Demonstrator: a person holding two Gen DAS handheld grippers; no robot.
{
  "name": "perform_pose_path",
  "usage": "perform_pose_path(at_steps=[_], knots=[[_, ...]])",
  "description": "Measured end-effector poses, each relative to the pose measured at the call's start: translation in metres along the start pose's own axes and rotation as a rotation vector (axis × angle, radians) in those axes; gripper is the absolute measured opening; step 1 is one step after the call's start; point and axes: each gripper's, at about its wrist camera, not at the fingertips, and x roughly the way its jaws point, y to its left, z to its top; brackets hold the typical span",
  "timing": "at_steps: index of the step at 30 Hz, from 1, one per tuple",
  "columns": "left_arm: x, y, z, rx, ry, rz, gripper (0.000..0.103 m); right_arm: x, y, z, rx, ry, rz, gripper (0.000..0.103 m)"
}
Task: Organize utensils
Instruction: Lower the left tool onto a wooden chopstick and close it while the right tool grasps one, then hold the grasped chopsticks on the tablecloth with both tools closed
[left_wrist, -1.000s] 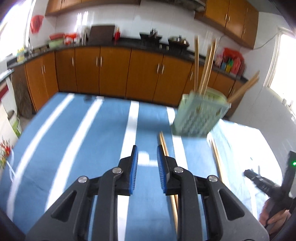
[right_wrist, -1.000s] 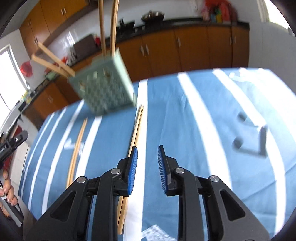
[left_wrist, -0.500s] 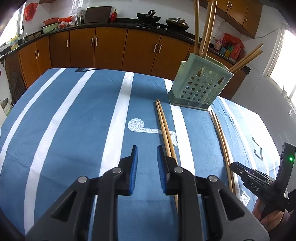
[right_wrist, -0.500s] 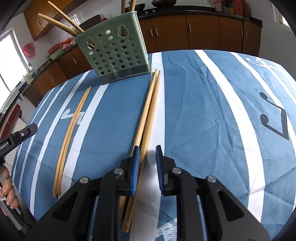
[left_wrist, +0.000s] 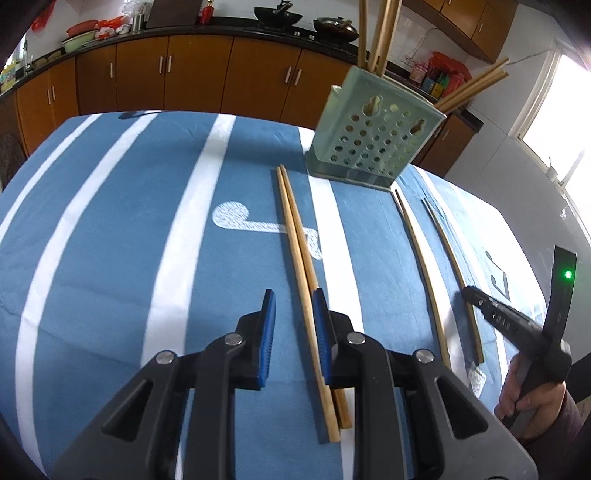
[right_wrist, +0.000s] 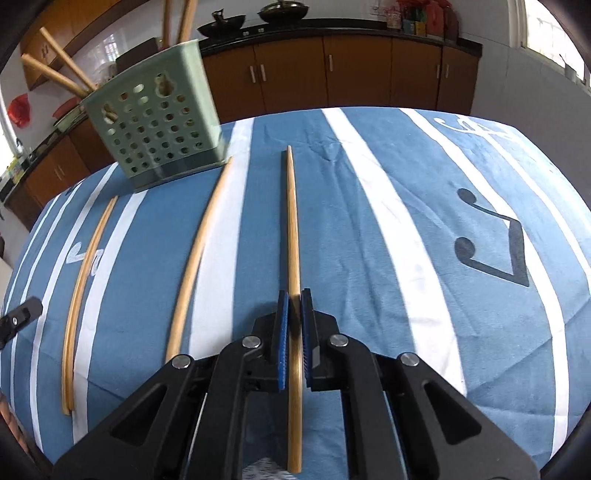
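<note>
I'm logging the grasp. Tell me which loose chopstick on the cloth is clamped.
The rightmost chopstick, running straight up between the right hand-held gripper pads. The single chopstick beside it and the pair farther left lie free.

The left gripper (left_wrist: 293, 332) hangs low and level, pointing toward twelve o'clock, its blue pads (left_wrist: 267, 334) parted and gripping nothing. The right gripper (right_wrist: 294, 332) also points to twelve o'clock, its pads (right_wrist: 282, 334) pressed nearly together. At four o'clock in the left view, the right hand (left_wrist: 532, 402) grips its handle.
</note>
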Motion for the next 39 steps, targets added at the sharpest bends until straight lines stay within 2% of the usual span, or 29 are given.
perform_pose_path(at_steps=[11,20,30,33,39], knots=[[0.02,-0.014,-0.016,0.056,0.065,0.031,0.014,-0.001,-0.004,-0.001,-0.018,-0.005,-0.01,0.008],[0.027,-0.018,-0.014,0.07,0.047,0.096,0.008,-0.001,-0.002,-0.002,-0.034,-0.011,-0.014,0.008],[0.033,0.043,0.022,0.003,-0.006,0.221,0.008,0.004,-0.01,0.005,-0.058,-0.043,-0.05,0.008],[0.032,0.053,0.026,0.007,-0.016,0.22,0.008,0.005,-0.012,0.007,-0.057,-0.051,-0.059,0.008],[0.032,0.047,0.022,0.037,-0.039,0.228,0.01,0.006,-0.014,0.008,-0.049,-0.05,-0.053,0.008]])
